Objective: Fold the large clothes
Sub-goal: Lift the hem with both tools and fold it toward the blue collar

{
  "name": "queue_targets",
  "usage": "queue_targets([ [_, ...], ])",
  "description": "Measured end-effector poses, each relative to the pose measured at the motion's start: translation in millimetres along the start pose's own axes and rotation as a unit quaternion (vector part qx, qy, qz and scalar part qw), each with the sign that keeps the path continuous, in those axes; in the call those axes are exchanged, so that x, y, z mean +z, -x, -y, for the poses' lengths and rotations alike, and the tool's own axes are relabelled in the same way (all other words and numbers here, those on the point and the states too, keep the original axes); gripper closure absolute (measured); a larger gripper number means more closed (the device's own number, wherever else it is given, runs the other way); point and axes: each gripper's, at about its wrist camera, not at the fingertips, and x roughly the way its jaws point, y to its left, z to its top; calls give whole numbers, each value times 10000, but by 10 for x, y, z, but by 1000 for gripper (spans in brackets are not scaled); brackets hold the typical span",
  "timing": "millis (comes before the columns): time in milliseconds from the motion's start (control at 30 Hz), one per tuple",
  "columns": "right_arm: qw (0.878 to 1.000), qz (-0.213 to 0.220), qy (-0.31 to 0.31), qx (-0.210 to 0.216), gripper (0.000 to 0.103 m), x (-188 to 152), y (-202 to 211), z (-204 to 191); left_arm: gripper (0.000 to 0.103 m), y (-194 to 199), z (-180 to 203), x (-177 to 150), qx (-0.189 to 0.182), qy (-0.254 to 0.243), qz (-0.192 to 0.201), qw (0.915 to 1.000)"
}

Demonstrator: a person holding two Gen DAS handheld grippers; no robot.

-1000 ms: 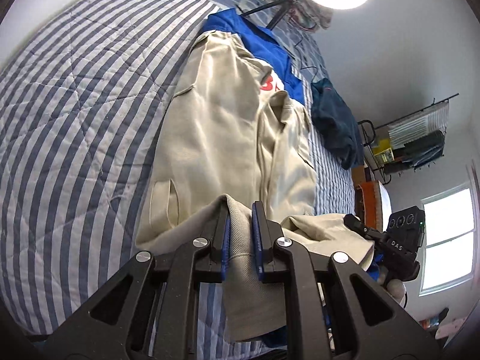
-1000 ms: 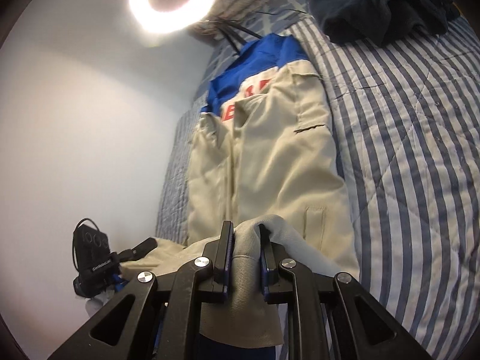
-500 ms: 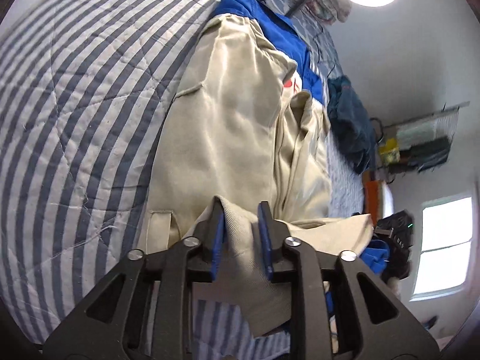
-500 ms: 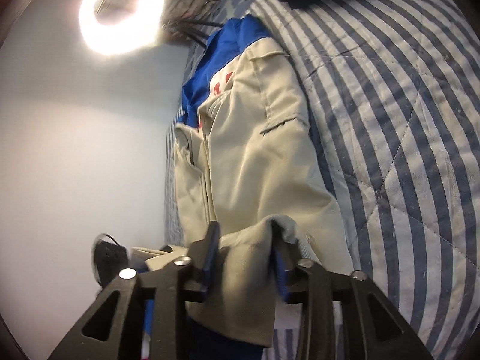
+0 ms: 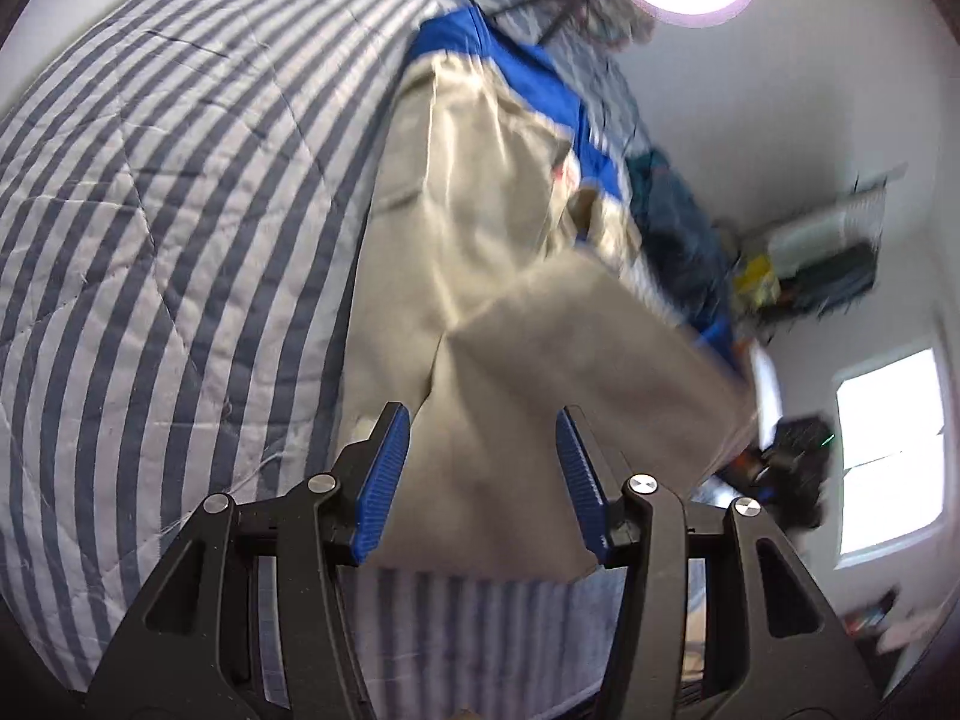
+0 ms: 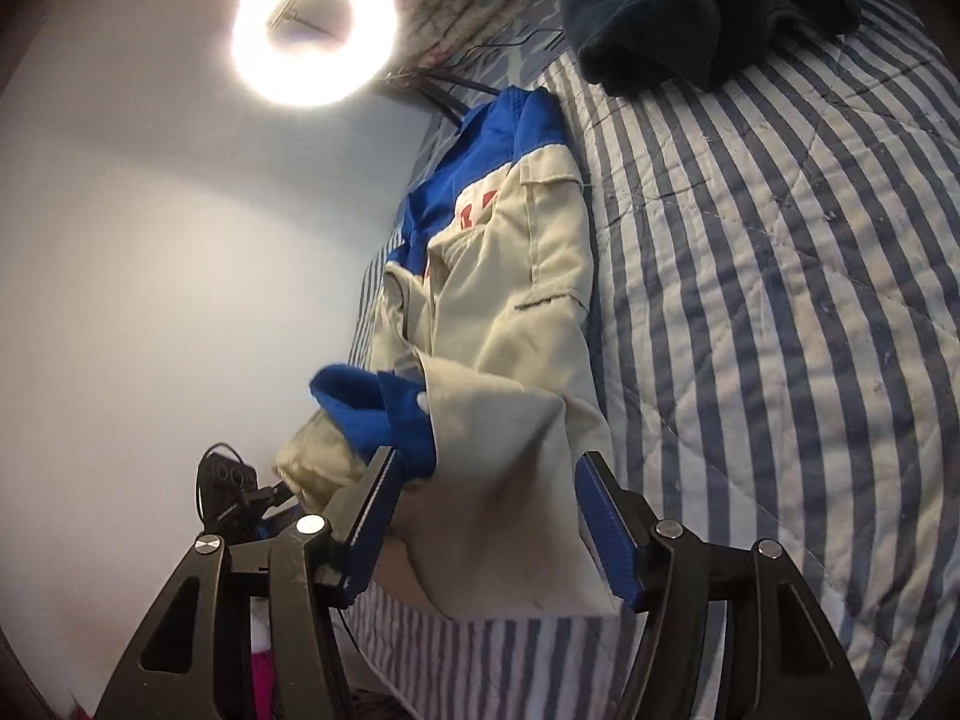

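Observation:
A beige jacket (image 5: 480, 210) with a blue collar and shoulders lies lengthwise on the striped quilt (image 5: 150, 240). Its lower part (image 5: 570, 360) is folded up over the body. My left gripper (image 5: 483, 468) hangs just over that folded edge with its jaws opening; cloth lies between the blue pads (image 5: 384, 474) but they do not press it. In the right wrist view the jacket (image 6: 522, 276) shows a blue cuff (image 6: 384, 414) turned outward. My right gripper (image 6: 486, 510) is also opening over the beige cloth, pads clear of it.
A dark crumpled garment (image 6: 708, 6) lies on the quilt (image 6: 780, 300) beyond the jacket's collar. A ring light (image 6: 315, 30) shines near the bed's head. A wire shelf (image 5: 828, 252) and a window (image 5: 888, 444) are on the wall. The quilt's front edge lies just below both grippers.
Both grippers were shut on the beige hem and have let go, jaws spreading wide. The hem now lies folded on the jacket. Both hands moved a little lower and forward.

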Motion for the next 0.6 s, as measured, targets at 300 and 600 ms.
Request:
queue_targets([
  [300,9997,-8,186,-162,39,2,77,73,52,-247,69,-72,252,-273,-176,9992],
  [600,9918,-808,833,-544,47,-122,-470,-97,61,-530,156,0,432,-500,-325,9973],
])
